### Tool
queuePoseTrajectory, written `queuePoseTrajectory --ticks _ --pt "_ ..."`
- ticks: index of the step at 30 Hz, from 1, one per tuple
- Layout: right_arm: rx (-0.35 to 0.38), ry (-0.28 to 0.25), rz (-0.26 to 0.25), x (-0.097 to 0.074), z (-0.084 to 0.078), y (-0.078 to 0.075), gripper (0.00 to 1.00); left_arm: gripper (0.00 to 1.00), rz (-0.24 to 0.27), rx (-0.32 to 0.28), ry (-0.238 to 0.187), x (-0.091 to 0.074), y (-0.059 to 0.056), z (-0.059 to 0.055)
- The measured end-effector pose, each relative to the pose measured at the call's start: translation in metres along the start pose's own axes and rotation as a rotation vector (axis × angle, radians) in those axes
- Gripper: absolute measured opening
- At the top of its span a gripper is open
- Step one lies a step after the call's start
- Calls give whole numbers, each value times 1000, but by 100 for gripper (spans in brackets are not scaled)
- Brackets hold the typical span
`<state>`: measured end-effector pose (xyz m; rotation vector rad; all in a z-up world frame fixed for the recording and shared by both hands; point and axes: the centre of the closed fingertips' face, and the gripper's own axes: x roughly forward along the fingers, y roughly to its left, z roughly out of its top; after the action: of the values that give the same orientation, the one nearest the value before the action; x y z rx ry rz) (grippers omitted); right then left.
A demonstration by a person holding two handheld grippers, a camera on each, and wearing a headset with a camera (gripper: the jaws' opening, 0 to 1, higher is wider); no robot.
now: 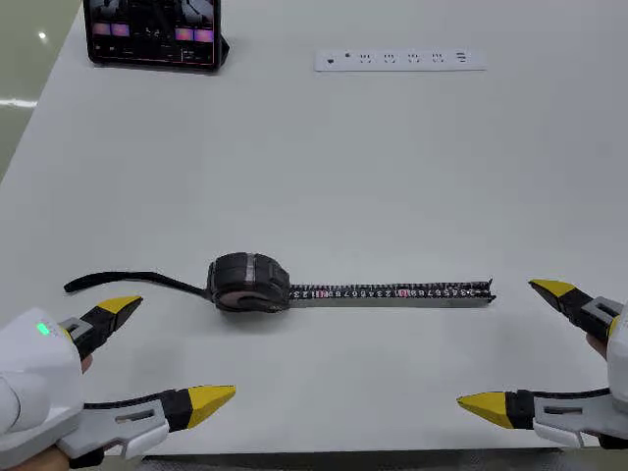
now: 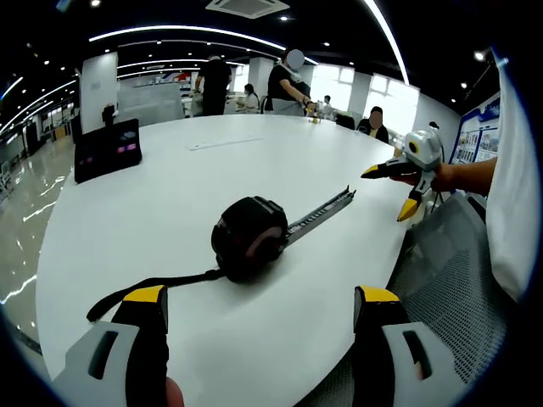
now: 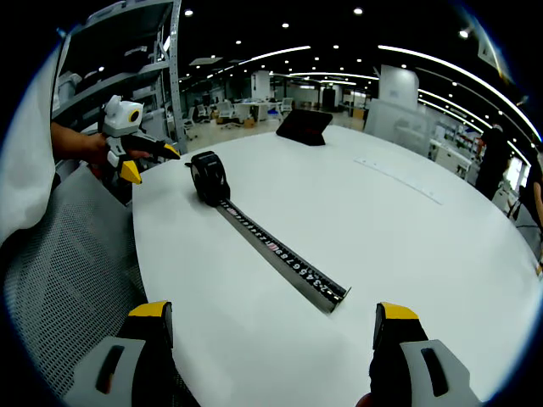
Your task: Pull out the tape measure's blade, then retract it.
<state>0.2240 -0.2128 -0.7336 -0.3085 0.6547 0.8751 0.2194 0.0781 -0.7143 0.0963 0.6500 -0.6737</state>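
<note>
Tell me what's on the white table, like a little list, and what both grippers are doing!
table: white, holds everything
tape measure: black case, near the front edge
blade: pulled out, lying flat, pointing toward the right gripper
strap: black, trailing toward the left gripper
left gripper: open, holding nothing, apart from the case
right gripper: open, holding nothing, apart from the blade's end
far side: tablet and white power strip
</note>
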Motion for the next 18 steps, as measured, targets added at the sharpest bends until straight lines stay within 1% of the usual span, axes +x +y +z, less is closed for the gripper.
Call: queuePoseTrajectory --ticks 2,5,8,10,14,18 --pt "-6 6 0 0 -1 0 98 88 10 -3 1 3 0 0" --pt "-3 5 2 0 -2 -1 98 89 17 -29 -9 7 0 3" --pt "-1 3 0 1 -1 -2 98 89 21 -30 -14 11 -2 7" --pt "-2 2 0 1 -1 -3 98 88 14 -27 -17 12 -4 8" --pt "-3 -2 1 1 1 -4 98 88 17 -34 -16 15 -3 10" --pt "-5 -2 3 3 1 -5 98 87 29 -49 -15 21 -2 13"
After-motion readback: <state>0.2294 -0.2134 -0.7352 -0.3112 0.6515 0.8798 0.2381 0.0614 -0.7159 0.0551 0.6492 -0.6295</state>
